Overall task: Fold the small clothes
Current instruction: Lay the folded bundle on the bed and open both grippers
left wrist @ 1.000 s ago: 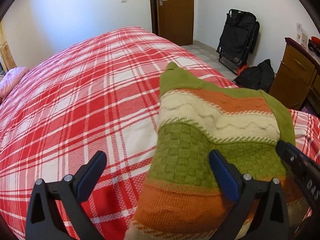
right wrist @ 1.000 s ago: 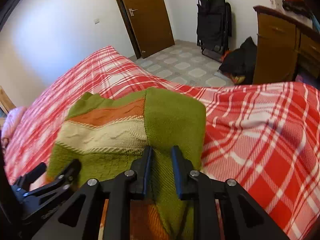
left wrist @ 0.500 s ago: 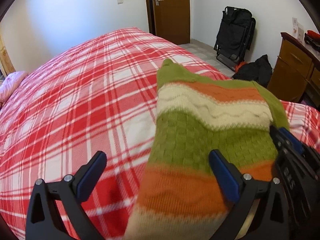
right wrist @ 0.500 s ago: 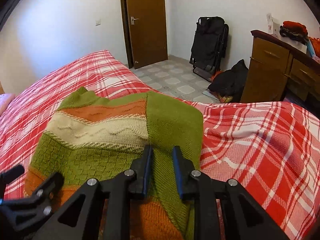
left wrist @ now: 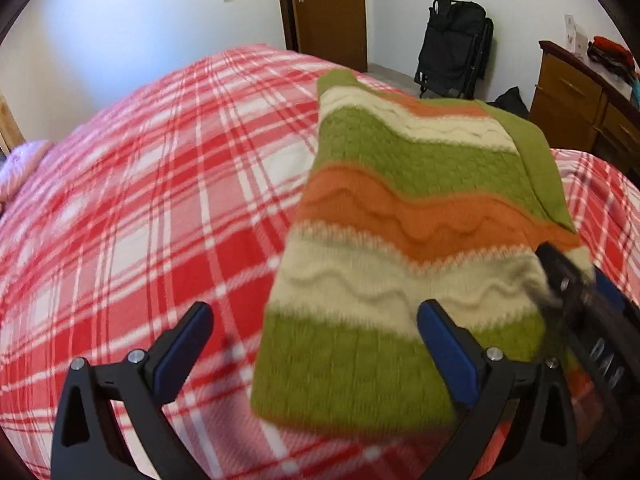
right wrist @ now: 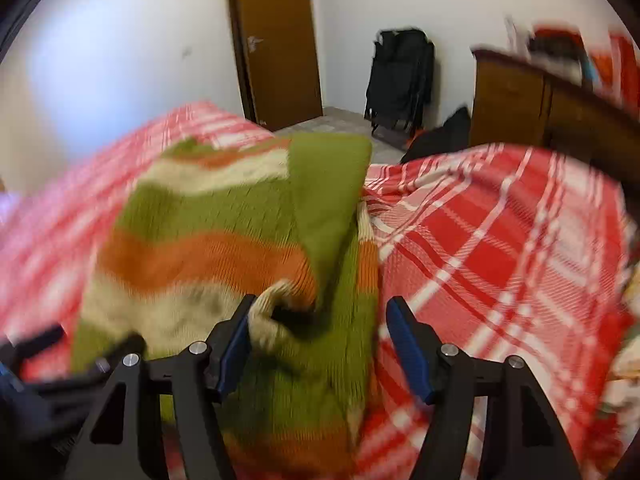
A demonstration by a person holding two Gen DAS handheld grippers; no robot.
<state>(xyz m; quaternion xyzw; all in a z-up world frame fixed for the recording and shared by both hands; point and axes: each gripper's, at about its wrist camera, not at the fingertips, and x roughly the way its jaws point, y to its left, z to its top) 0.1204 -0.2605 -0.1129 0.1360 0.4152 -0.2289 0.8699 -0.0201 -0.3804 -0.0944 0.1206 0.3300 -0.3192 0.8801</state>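
A small knitted sweater (left wrist: 404, 216) with green, orange and cream stripes lies folded on the red plaid bed (left wrist: 140, 208). It also shows in the right wrist view (right wrist: 240, 248), blurred. My left gripper (left wrist: 316, 344) is open over the sweater's near left corner and holds nothing. My right gripper (right wrist: 320, 340) is open over the sweater's near right edge, with a cream fold bunched against its left finger (right wrist: 236, 344). The right gripper shows in the left wrist view (left wrist: 580, 304) at the sweater's right edge.
A brown door (left wrist: 326, 12) stands behind the bed. A black folded chair (left wrist: 454, 48) and a dark bag (left wrist: 510, 100) sit on the tiled floor. A wooden dresser (left wrist: 584, 104) stands at the right. A pink pillow (left wrist: 24, 160) lies at the far left.
My right gripper has opened and let go of the sweater. Both grippers have pulled back toward the near edge, so more of the sweater shows. The left gripper stays open.
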